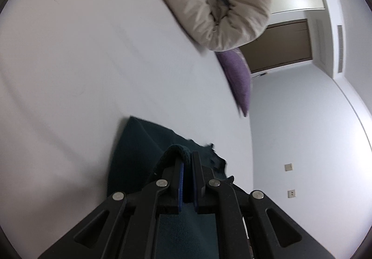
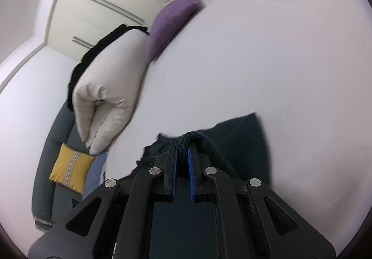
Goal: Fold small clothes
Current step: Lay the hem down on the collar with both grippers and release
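Nearby: duvet [image 1: 209, 0], purple cushion [image 1: 239, 75]; both claws [image 1: 187, 161] [image 2: 183, 145] clamp dark garment [image 1: 139, 145].

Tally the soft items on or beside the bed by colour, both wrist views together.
Dark teal garment: 1
Beige folded duvet: 1
Purple cushion: 1
Yellow cushion: 1
Total: 4

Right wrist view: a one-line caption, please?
Right tongs pinch a dark teal garment over the white bed.

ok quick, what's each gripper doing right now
left gripper: shut on the dark teal garment
right gripper: shut on the same garment's edge
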